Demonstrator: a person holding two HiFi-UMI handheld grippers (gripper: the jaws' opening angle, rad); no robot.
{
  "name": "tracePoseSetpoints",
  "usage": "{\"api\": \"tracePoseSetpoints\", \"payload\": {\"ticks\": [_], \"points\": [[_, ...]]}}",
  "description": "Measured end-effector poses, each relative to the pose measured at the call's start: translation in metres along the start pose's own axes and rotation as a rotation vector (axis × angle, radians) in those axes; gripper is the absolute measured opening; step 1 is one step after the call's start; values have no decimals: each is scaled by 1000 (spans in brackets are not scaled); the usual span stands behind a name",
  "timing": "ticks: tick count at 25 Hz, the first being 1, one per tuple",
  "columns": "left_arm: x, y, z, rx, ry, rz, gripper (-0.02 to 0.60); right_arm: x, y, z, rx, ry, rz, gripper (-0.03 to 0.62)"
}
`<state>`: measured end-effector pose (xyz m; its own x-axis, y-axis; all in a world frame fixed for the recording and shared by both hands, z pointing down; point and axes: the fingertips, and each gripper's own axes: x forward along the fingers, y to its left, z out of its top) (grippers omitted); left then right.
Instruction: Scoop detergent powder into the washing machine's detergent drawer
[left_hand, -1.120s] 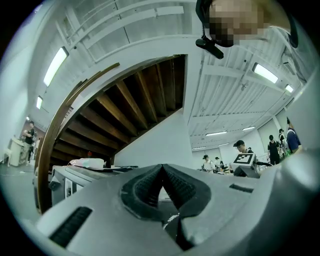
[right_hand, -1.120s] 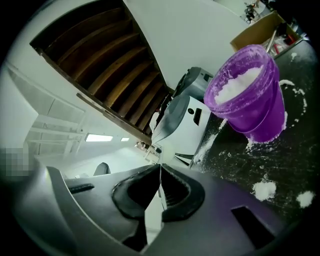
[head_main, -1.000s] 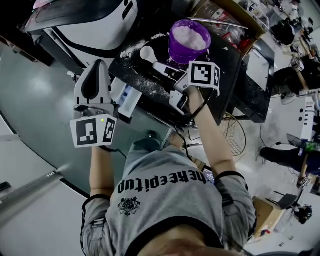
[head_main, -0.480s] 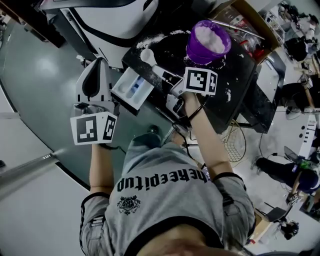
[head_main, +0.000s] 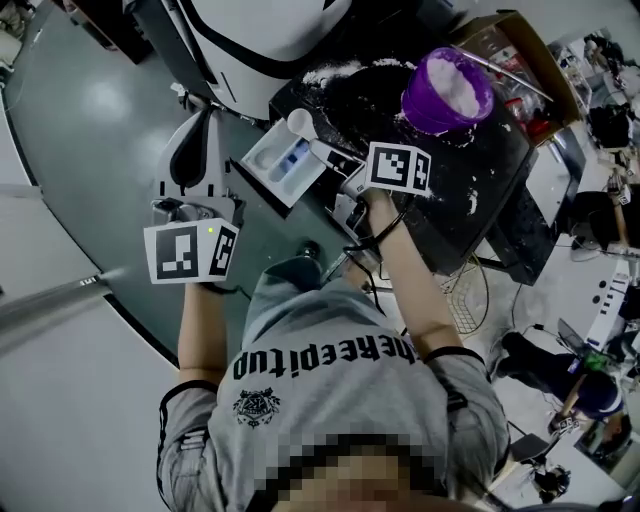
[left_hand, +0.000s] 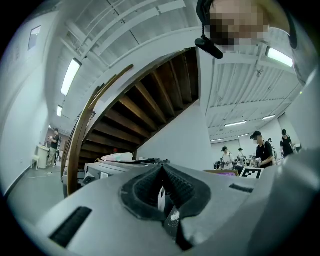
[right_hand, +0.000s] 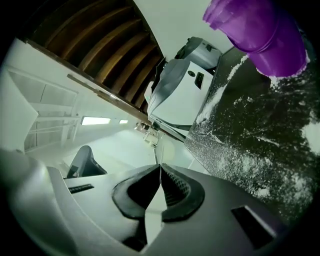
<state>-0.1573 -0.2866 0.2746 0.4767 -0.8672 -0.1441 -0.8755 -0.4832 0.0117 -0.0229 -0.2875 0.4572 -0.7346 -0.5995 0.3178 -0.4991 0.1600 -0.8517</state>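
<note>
Right gripper (head_main: 345, 165) is pinching the handle of a white scoop (head_main: 298, 122) – in the right gripper view the handle is showing as a pale strip (right_hand: 154, 210) between the pressed pads. The scoop's bowl is hanging at the far edge of the drawer (head_main: 265, 160), which is standing pulled out from the washer (head_main: 260, 30), a blue compartment showing inside. Whether the bowl is carrying powder I cannot tell.

Left gripper (head_main: 200, 125) is hovering over the floor, left of the drawer and apart from it, jaws pressed together on nothing.

Desk (head_main: 480, 210) is black and is wearing a heavy scatter of white powder, thickest along the edge nearest the washer. A purple tub (head_main: 445, 95) is sitting on it, full of powder, well right of the scoop.

Floor (head_main: 90, 120) is grey-green and glossy, catching lamp glare. The left gripper view is showing the timber underside of a stair (left_hand: 150, 105) and people (left_hand: 262, 147) standing far off under strip lights.
</note>
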Motion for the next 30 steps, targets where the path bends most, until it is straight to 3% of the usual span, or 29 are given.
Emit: {"api": "tracePoseSetpoints", "payload": {"ticks": [18,30], "points": [[-16,17,-5,-12,47,54,3,35,-30,-45,-61,140,-110,6],[-32,33,-15,-17,59,111,3,60,-61,-64,-298,252,-270,6]]}}
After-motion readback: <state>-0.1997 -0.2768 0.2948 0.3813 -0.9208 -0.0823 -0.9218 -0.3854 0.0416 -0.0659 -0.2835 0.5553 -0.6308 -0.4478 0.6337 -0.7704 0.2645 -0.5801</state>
